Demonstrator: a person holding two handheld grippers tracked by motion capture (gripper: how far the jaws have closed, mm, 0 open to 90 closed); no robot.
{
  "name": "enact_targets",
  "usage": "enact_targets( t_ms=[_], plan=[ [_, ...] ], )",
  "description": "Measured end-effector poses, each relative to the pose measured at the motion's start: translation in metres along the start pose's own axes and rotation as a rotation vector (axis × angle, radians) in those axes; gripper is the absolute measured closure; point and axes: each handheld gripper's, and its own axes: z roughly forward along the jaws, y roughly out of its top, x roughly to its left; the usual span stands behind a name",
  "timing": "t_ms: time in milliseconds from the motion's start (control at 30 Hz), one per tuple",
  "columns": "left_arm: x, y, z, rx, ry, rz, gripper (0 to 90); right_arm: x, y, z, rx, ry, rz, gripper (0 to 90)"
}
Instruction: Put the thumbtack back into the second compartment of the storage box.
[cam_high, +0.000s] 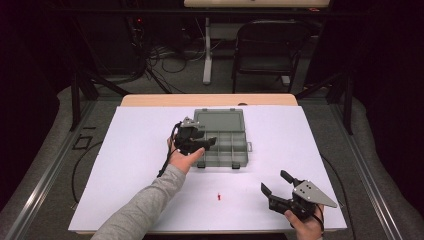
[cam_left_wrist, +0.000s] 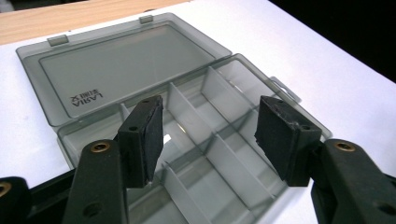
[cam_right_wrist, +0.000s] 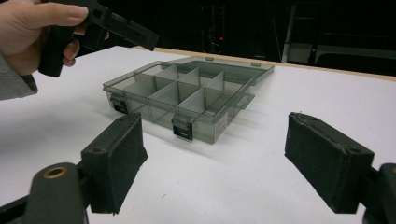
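Left tool (cam_high: 209, 142) hangs over the near-left part of the compartment box (cam_high: 239, 149), jaws spread wide, nothing between the pads. In the left gripper view the dividers (cam_left_wrist: 219, 144) lie directly below the gap; the compartments that can be made out look bare. The lid (cam_high: 220, 120) lies flat, folded back at 12 o'clock from the tray. The box sits mid-desk (cam_high: 140, 150), long axis running 9 to 3 o'clock, latches on the near wall.

A small red item (cam_high: 219, 196) lies alone on the white sheet at about 6 o'clock from the box; too small to identify.

Right tool (cam_high: 278, 184) rests near the front edge, jaws apart and empty, pointing toward 10 o'clock. The red item lies at about 9 o'clock from it.

Judgement: the right tool is nearer the red item; the left is already at the box
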Motion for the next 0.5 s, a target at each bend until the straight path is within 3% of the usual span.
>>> enact_targets(
  t_ms=[500],
  plan=[
    [-0.024,-0.018,-0.024,0.009,-0.051,0.081,40.7,0.0,0.0,0.0,0.0,0.001,0.0,19.2]
  ],
)
